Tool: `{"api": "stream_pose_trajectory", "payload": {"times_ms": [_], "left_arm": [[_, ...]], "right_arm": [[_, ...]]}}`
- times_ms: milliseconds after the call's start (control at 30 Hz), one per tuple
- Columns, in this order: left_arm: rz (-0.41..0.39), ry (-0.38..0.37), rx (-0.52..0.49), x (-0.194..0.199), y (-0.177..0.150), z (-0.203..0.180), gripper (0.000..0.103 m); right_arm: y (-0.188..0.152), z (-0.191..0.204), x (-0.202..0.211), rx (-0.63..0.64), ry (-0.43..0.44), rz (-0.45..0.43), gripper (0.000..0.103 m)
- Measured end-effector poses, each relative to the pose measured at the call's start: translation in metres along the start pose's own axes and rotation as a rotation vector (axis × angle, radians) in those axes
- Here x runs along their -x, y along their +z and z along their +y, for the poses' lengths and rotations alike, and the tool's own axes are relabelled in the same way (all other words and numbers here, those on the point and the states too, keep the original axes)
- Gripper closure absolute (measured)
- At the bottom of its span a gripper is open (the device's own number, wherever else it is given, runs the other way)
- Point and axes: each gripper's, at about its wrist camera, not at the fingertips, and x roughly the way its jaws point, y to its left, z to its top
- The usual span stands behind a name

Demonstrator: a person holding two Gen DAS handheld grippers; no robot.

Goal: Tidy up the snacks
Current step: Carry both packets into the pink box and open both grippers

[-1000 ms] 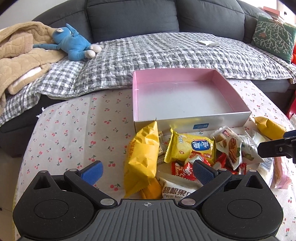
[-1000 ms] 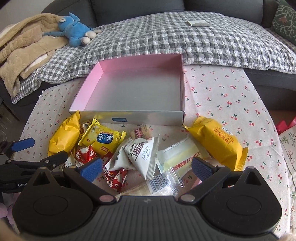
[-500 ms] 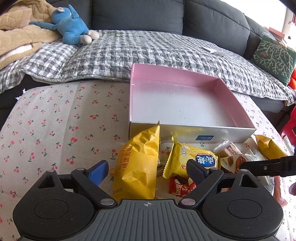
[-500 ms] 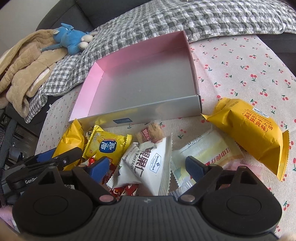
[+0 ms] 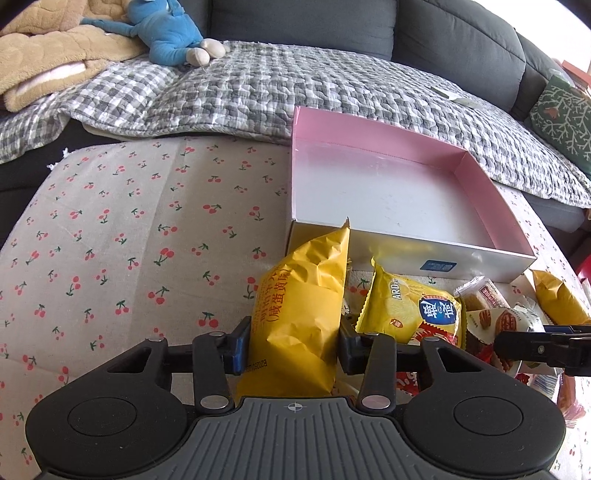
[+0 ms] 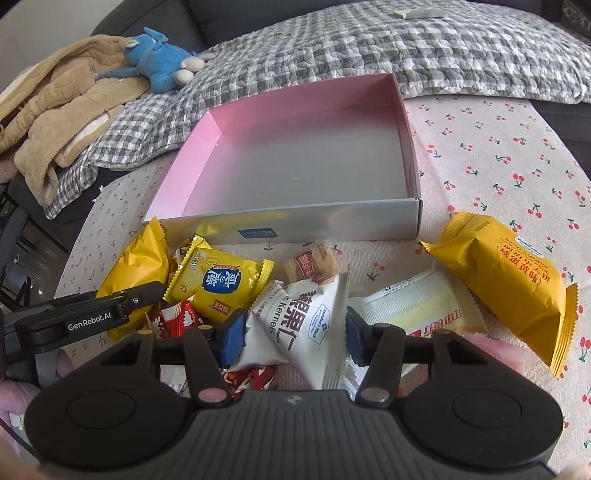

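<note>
Snacks: a heap of wrapped packets on the cherry-print worktop (image 5: 122, 236), lower centre of both views, just in front of the near wall of the box (image 6: 295, 221).

- Box: shallow, pink inside, silver outside; nothing in it.
- Tall yellow packet (image 5: 299, 325): lower centre of the left wrist view, its top corner rising in front of the box wall. Left claw (image 5: 291, 341) closed on it, blue pads pressing both sides.
- White nut packet (image 6: 310, 325): lower centre of the right wrist view, lying over red wrappers (image 6: 177, 317). Right claw (image 6: 293, 336) narrowed round it, a pad against each side.
- Yellow biscuit packet (image 6: 218, 284): between the two held packets, touching both.
- Small brown cake packet (image 6: 314, 262): just before the box wall.
- Orange-yellow packet (image 6: 509, 284): right of frame, apart from the heap, beside a pale flat packet (image 6: 417, 306).
- Sofa (image 5: 295, 22), checked quilt (image 5: 295, 88), blue soft toy (image 5: 166, 33), tan blanket (image 5: 48, 55): upper frame, behind the box.
- Green cushion (image 5: 561, 114): upper right.

Both claws point level toward the box, side by side.
</note>
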Motion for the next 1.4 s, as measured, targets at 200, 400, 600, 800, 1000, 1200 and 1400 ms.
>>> {"api": "stream_pose_trajectory", "payload": {"times_ms": [200,400,600,800,1000,1200,1400], "left_arm": [[-0.025,-0.006,0.019,0.012,0.003,0.001,0.065],[-0.054,-0.012,0.005,0.028,0.007,-0.003,0.065],[-0.102,0.002,-0.006,0.046,0.010,-0.002,0.066],[-0.150,0.006,-0.028,0.053,0.030,-0.013,0.066],[-0.189,-0.018,-0.088,0.034,0.060,-0.040,0.066],[-0.198,0.027,-0.163,-0.008,0.075,-0.063,0.065],[-0.173,0.052,-0.143,-0.039,0.082,-0.067,0.065]], "right_arm": [[0.000,-0.007,0.005,-0.051,0.045,0.004,0.059],[0.002,-0.005,0.018,-0.052,0.085,-0.020,0.061],[0.011,-0.006,0.035,-0.063,0.140,-0.063,0.061],[0.028,-0.025,0.049,-0.101,0.168,-0.168,0.061],[0.042,-0.046,0.041,-0.140,0.196,-0.251,0.061],[0.050,-0.062,0.027,-0.213,0.252,-0.285,0.060],[0.052,-0.069,0.014,-0.216,0.206,-0.290,0.060]]}}
